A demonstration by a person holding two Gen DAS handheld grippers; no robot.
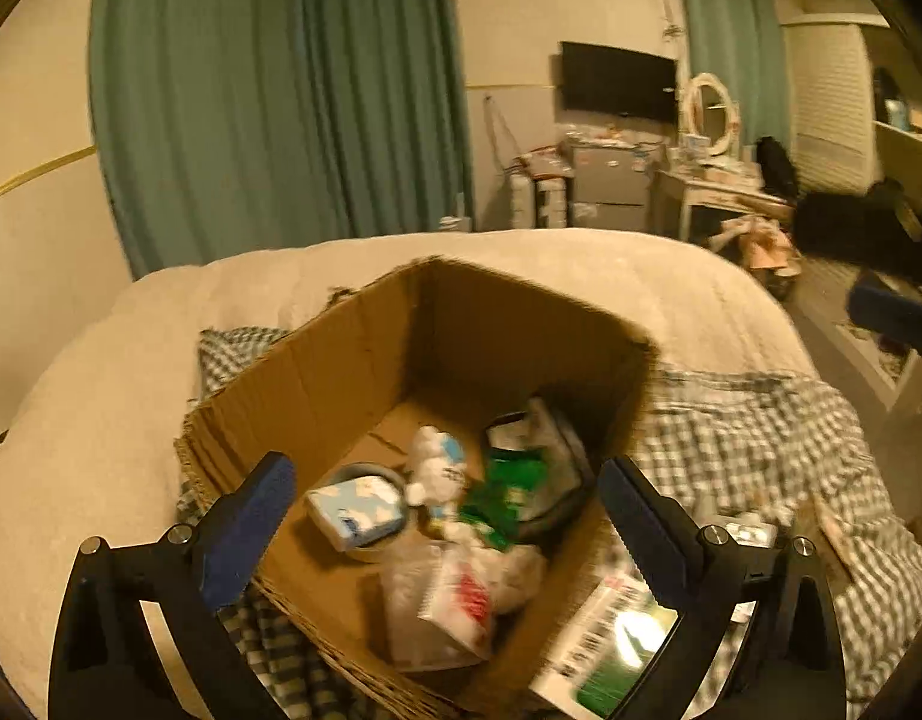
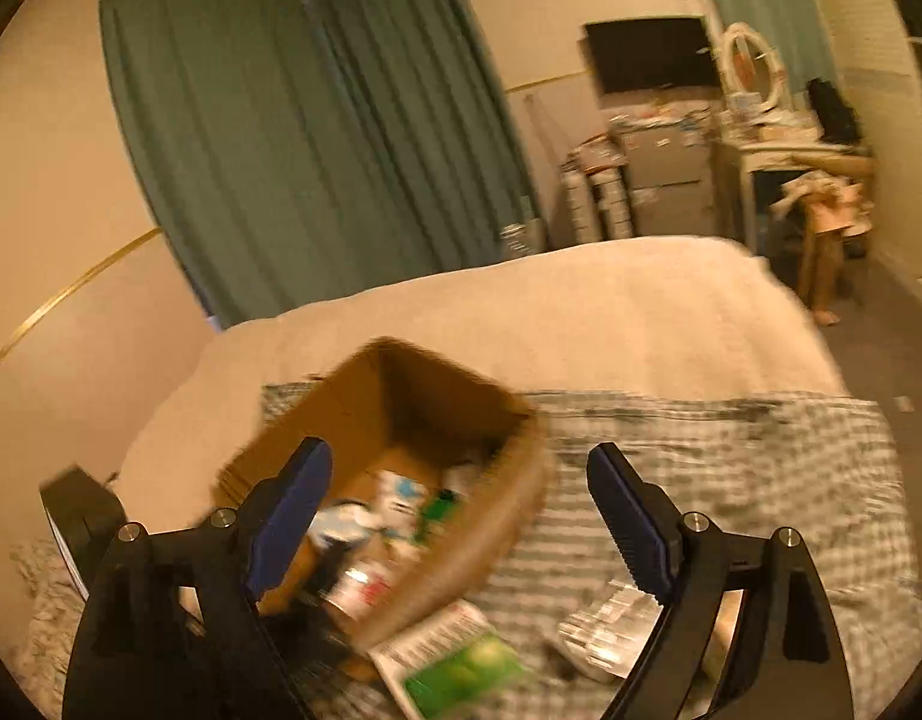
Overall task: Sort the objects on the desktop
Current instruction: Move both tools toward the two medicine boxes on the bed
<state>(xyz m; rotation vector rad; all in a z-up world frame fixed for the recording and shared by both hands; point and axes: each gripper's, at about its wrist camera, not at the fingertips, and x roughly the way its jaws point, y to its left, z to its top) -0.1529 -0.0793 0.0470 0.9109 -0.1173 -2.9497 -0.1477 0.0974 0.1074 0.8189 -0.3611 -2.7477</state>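
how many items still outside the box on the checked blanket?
2 visible: a green-and-white box lying right against the cardboard box, and a clear packet further right on the checked blanket. Blur and claws may hide more.

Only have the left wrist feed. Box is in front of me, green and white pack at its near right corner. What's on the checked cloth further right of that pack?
Observer: In the right wrist view a clear, silvery packet lies on the checked cloth, right of the green and white pack and apart from it. It is too blurred to identify.
Operator: Is the pack in the box or out?
Observer: Out. It lies on the cloth against the outside of the cardboard box.
Operator: Is the right gripper holding anything?
Observer: No. The right gripper is open and empty, above the box's right edge. The left gripper is open too.
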